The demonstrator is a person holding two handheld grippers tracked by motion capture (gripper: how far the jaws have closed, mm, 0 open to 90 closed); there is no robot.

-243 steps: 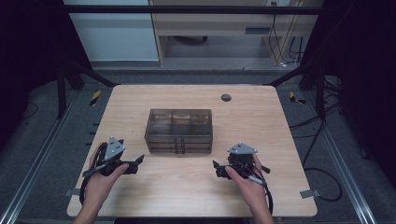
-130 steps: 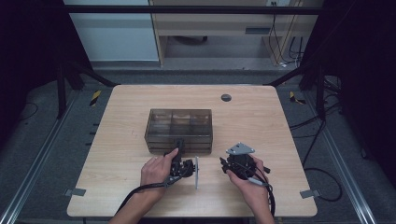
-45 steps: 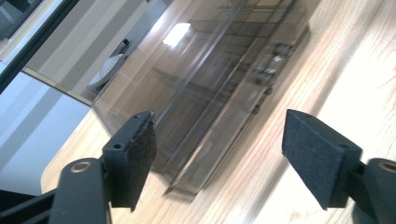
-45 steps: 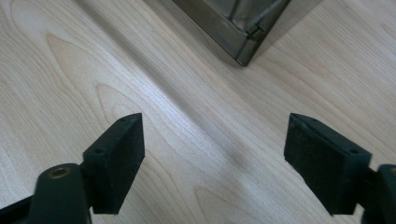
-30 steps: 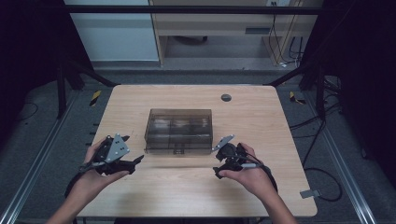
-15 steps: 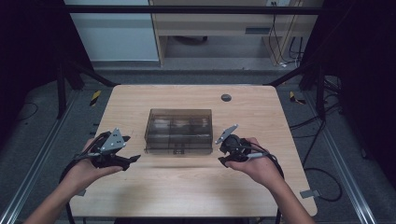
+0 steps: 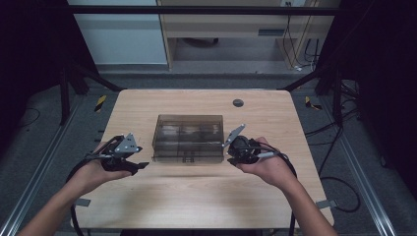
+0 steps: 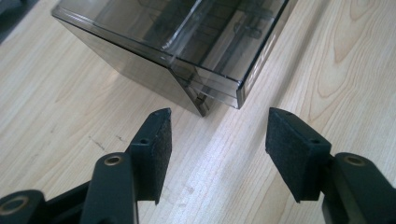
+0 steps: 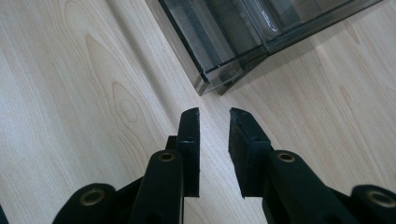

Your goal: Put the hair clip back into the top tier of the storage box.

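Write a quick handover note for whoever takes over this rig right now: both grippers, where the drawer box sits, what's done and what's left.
Left gripper: jaws apart, just been closing, nothing between them, aimed at the near left corner of the smoky drawer box.
Right gripper: jaws nearly together, just been closing, nothing held, off the box's right near corner.
Box: mid-table, drawers look pushed in.
Done: neither gripper touches the box.
Left: probably taking hold of the box from both sides.
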